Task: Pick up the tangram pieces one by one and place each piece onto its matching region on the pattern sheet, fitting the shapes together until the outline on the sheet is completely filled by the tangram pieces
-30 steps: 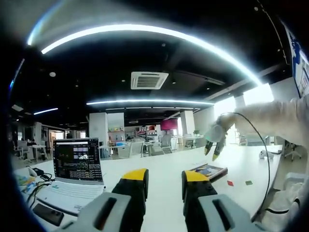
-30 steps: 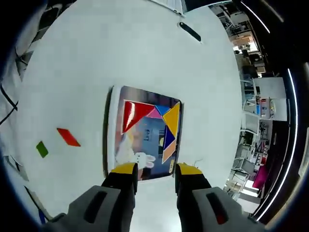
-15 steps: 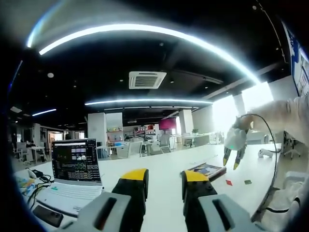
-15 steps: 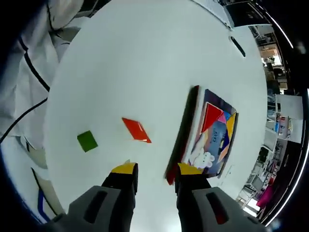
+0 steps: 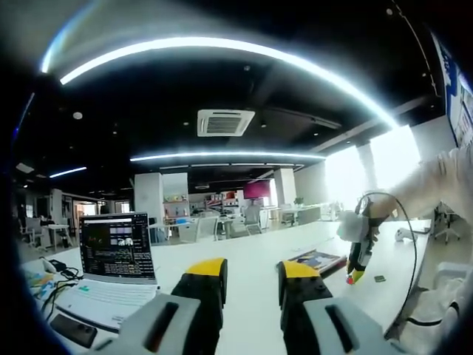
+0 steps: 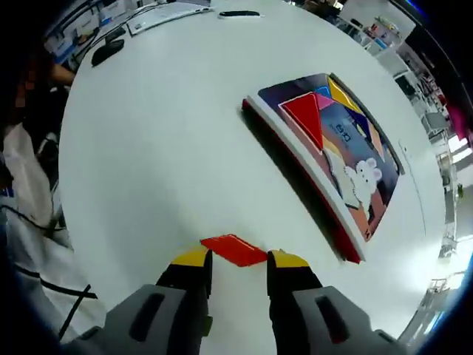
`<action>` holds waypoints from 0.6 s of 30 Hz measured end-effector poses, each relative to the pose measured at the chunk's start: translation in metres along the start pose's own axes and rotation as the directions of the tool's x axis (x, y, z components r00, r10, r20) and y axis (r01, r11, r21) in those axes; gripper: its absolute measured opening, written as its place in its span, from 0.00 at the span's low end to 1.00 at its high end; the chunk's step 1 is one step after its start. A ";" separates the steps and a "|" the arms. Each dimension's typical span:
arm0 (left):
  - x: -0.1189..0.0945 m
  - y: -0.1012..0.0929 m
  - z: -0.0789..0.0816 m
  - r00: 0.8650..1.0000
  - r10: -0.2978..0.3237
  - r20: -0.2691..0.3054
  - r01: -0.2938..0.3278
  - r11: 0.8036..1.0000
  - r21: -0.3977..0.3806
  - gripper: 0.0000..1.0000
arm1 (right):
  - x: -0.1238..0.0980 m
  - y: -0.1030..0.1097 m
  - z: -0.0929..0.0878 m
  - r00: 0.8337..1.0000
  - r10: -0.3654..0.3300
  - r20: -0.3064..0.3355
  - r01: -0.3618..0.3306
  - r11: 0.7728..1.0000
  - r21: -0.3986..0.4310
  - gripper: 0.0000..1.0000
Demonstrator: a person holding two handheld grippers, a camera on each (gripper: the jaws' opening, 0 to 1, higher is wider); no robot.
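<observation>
A red parallelogram piece (image 6: 233, 250) lies flat on the white table (image 6: 155, 155). My right gripper (image 6: 240, 259) is open and low over it, with the piece just ahead of and between the two yellow fingertips. The pattern sheet (image 6: 347, 174) rests on a red-edged board beyond it and carries a red triangle (image 6: 304, 116) with yellow, blue and pink pieces beside it. In the left gripper view my left gripper (image 5: 253, 275) is open and holds nothing; the right gripper (image 5: 358, 260) points down at the table beside the board (image 5: 319, 260). A green piece (image 5: 380, 279) lies to its right.
An open laptop (image 5: 117, 260) and a dark phone (image 5: 72, 327) sit at the left of the table. In the right gripper view a black phone (image 6: 238, 13) and a mouse (image 6: 111, 50) lie at the far edge. A white sleeve (image 5: 436, 185) reaches in from the right.
My right gripper has moved from above the pattern board down to the red parallelogram, which now lies between its fingertips. The left gripper has held still.
</observation>
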State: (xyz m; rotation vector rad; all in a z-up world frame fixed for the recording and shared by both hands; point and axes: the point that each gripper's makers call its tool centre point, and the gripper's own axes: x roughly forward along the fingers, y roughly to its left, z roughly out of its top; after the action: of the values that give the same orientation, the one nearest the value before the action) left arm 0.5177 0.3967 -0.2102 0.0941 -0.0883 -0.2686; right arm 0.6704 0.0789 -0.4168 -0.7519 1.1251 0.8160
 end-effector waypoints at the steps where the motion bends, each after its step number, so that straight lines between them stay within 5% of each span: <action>1: 0.000 0.000 0.000 1.000 0.001 0.000 -0.001 1.000 -0.001 0.29 | 0.000 0.001 0.000 1.000 -0.003 0.001 0.003 1.000 -0.004 0.31; 10: 0.001 -0.006 -0.001 1.000 -0.010 -0.004 0.010 1.000 0.005 0.29 | 0.002 0.007 0.018 0.998 -0.028 0.054 0.037 0.984 -0.177 0.30; 16: -0.001 -0.004 -0.001 1.000 -0.005 -0.001 0.005 1.000 0.001 0.29 | 0.002 0.007 0.007 0.998 0.061 0.015 -0.057 0.985 -0.164 0.29; 18: -0.002 -0.003 -0.001 1.000 -0.004 -0.004 0.004 1.000 0.001 0.29 | 0.004 0.004 0.007 0.992 0.119 0.033 -0.115 0.988 -0.101 0.30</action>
State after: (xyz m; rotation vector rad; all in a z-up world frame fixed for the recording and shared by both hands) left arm 0.5153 0.3946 -0.2121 0.0961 -0.0846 -0.2720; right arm 0.6706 0.0874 -0.4198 -0.7547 1.1081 0.9875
